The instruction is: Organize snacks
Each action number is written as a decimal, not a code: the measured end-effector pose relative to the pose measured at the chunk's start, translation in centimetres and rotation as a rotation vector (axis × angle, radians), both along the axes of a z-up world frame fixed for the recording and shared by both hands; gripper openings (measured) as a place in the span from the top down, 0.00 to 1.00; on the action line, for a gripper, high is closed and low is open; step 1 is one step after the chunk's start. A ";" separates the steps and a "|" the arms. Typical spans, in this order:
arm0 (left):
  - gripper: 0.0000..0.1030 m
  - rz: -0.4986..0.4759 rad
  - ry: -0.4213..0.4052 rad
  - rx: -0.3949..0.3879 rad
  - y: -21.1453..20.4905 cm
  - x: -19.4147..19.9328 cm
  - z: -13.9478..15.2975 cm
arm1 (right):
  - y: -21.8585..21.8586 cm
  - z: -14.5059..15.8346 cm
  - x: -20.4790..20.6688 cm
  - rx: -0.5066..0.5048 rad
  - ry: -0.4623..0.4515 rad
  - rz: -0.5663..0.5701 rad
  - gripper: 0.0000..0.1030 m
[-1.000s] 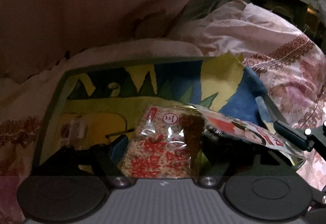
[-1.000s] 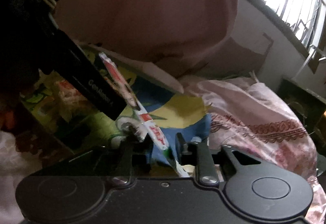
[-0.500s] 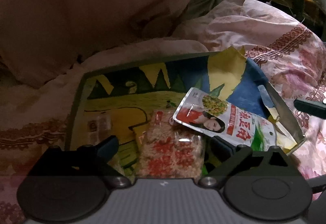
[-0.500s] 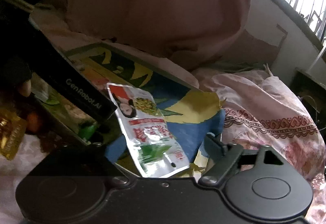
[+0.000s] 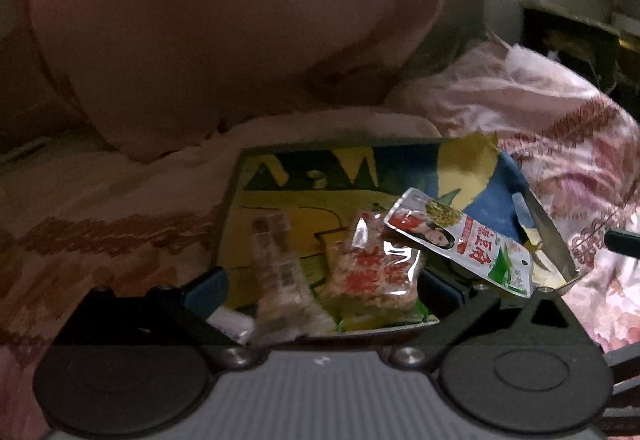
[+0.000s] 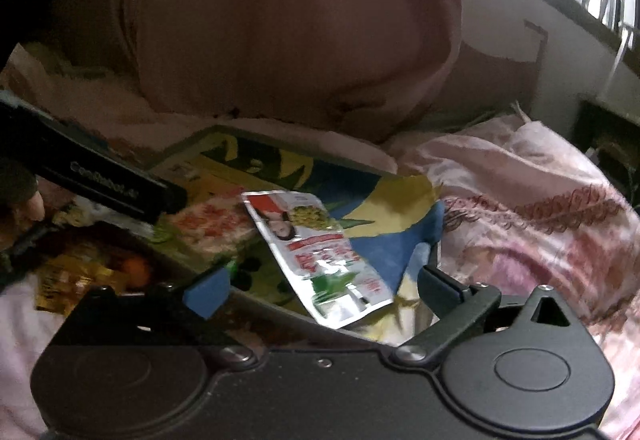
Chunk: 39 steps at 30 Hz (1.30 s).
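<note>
Step in hand, as judged: snack packets are being gathered into the shallow tray (image 5: 554, 240) with the yellow, blue and green printed lining, which sits on pink bedding (image 5: 560, 128). Left wrist view: left gripper (image 5: 320, 292) fingers spread wide, nothing between them; blue pad at lower left of centre, dark finger at lower right. In the tray, lower centre of frame, lies a clear packet with red print (image 5: 376, 268); just left of it a pale barcoded packet (image 5: 276, 264), blurred. A white pouch with a woman's portrait (image 5: 464, 240) overlaps the red-print packet's upper right corner and reaches toward the tray's right rim. Right wrist view: right gripper (image 6: 322, 290) likewise spread, holding nothing; the portrait pouch lies centre frame, its lower end over the tray's near edge. Lower left of that view, outside the tray, yellow-wrapped snacks (image 6: 68, 272) lie loose on the bedding. Next move, as a judgement: fetch one of those loose snacks, closing on a thin flat edge, or nudge the overhanging pouch fully inside. Soft bedding may let the tray tip.
</note>
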<state>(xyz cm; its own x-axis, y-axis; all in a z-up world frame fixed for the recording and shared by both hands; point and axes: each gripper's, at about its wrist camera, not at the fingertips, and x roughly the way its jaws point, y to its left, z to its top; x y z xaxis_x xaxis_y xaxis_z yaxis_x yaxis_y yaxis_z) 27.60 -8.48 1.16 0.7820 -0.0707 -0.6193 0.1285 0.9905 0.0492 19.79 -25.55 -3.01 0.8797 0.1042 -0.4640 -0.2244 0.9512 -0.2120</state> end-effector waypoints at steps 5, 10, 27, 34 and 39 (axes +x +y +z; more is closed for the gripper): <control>0.01 0.035 -0.052 0.003 1.5 -3.4 1.0 | 0.2 1.1 -1.9 0.049 -0.019 -0.006 0.01; 0.01 0.047 -0.129 0.033 2.7 -7.6 1.7 | 0.2 1.8 -5.1 0.101 -0.025 -0.024 0.01; 0.00 0.203 -0.018 0.067 6.4 -17.1 -1.8 | 3.2 0.0 -13.0 0.130 0.029 -0.024 0.01; 0.01 0.268 0.045 0.012 8.4 -19.0 -2.5 | 4.1 -0.7 -15.5 0.136 0.035 -0.025 0.01; 0.00 0.287 0.024 0.071 8.4 -19.5 -2.2 | 4.4 -1.0 -15.8 0.144 0.056 -0.036 0.01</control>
